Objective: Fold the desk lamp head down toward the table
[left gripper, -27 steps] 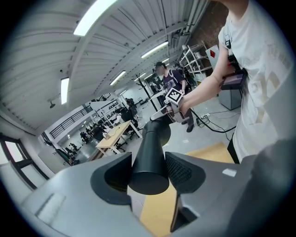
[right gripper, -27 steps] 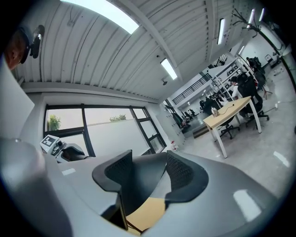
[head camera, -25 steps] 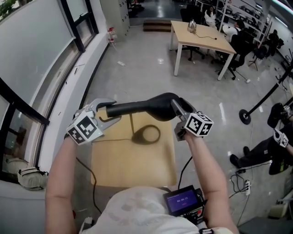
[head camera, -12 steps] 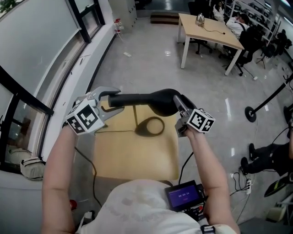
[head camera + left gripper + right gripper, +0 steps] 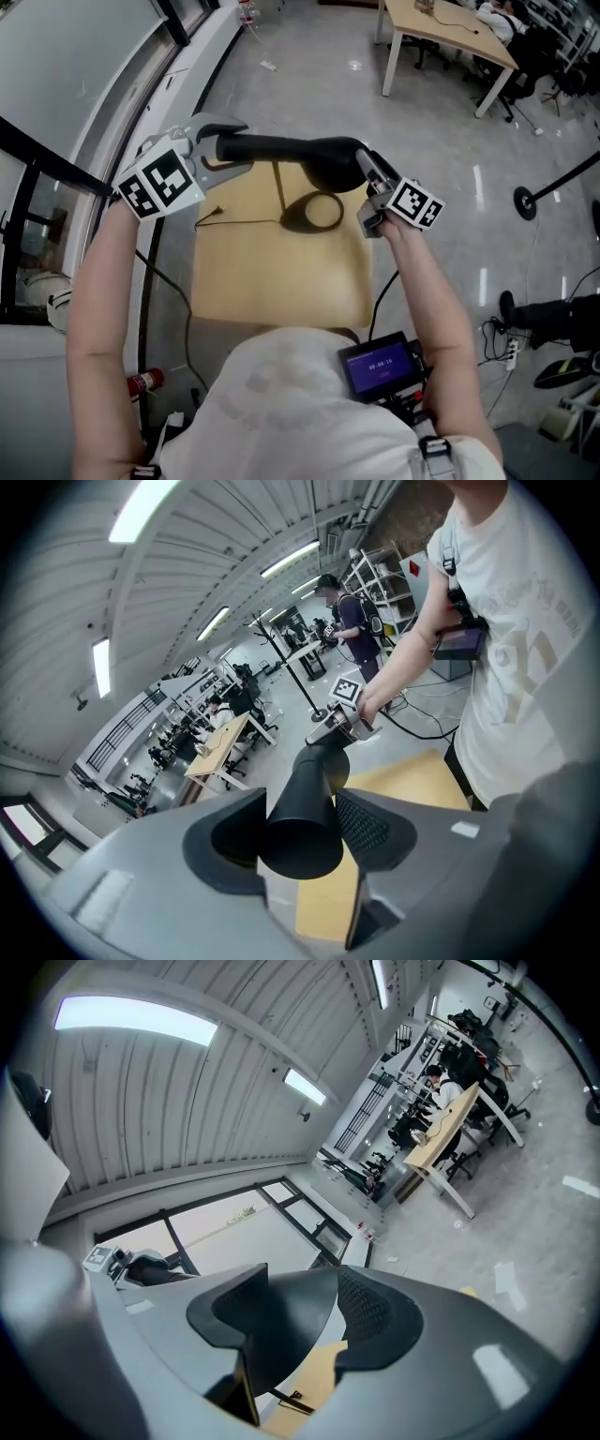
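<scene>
A black desk lamp stands over a small wooden table (image 5: 272, 281), its ring-shaped base (image 5: 314, 211) near the table's far edge. Its thick arm (image 5: 267, 145) lies about level, running left to right. My left gripper (image 5: 220, 147) is shut on the arm's left end; in the left gripper view the black tube (image 5: 305, 799) fills the gap at the left gripper (image 5: 298, 832). My right gripper (image 5: 361, 164) is shut on the flared lamp head (image 5: 328, 159) at the right. In the right gripper view the dark shade fills the gap of the right gripper (image 5: 286, 1321).
A thin black cord (image 5: 230, 222) crosses the table's far left part. A window wall runs along the left. A red can (image 5: 145, 382) lies on the floor at the left. A wooden desk (image 5: 450, 37) and seated people are far behind.
My right gripper has sunk a little with the lamp head and rolled. My left gripper has kept its hold on the arm, turning slightly.
</scene>
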Available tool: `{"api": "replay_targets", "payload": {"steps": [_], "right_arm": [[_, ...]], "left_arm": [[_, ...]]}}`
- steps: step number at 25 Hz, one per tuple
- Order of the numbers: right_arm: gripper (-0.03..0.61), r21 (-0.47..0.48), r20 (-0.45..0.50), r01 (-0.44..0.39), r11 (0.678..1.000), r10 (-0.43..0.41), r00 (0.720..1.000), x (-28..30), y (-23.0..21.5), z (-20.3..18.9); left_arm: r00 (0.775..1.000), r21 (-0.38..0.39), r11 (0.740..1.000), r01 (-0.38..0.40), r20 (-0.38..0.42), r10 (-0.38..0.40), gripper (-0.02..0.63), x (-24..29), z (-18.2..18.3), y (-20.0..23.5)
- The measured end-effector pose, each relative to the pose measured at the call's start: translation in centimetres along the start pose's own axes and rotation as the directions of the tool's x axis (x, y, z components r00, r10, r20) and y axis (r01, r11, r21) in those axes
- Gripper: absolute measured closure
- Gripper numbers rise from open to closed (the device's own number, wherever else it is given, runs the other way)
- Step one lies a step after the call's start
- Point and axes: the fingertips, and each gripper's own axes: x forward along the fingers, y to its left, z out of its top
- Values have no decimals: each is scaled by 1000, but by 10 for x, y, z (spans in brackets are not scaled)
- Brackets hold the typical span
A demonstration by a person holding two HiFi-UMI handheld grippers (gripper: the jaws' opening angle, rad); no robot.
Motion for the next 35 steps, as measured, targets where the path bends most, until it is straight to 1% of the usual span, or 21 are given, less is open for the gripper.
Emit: {"api": "replay_targets", "payload": {"steps": [4,9,13,20,26,29,32,35], "right_arm": [[333,10,-3,-16,1000,16,1000,6,4,-3],[333,56,-20,-13,998,14,1000,0,6,-15],[333,101,-17,-26,995,28,999,8,-1,-25],[333,219,-6,-73,973,77,997,13,-8,-44],[332,278,10,-101,955,103,995,15,-17,-57],[331,281,29,-110,953,106,994,15,-17,-58],[331,272,32,-122,955,118,992,16,-15,-59],[331,204,-1,-117,972,120,993,15,-16,-57]], "left_arm": [[1000,3,1000,-6,-16,6,383,-3,2,2],[1000,-9,1000,2,-26,-2,382,-3,9,-1],[999,2,1000,1,-39,-1,379,2,8,5],[997,24,1000,6,-71,-4,373,4,23,8],[996,25,999,24,-86,-22,368,12,29,6],[996,16,1000,26,-91,-24,368,11,28,6],[996,11,1000,7,-92,-6,362,10,27,6],[995,-10,999,-45,-86,44,351,11,25,8]]}}
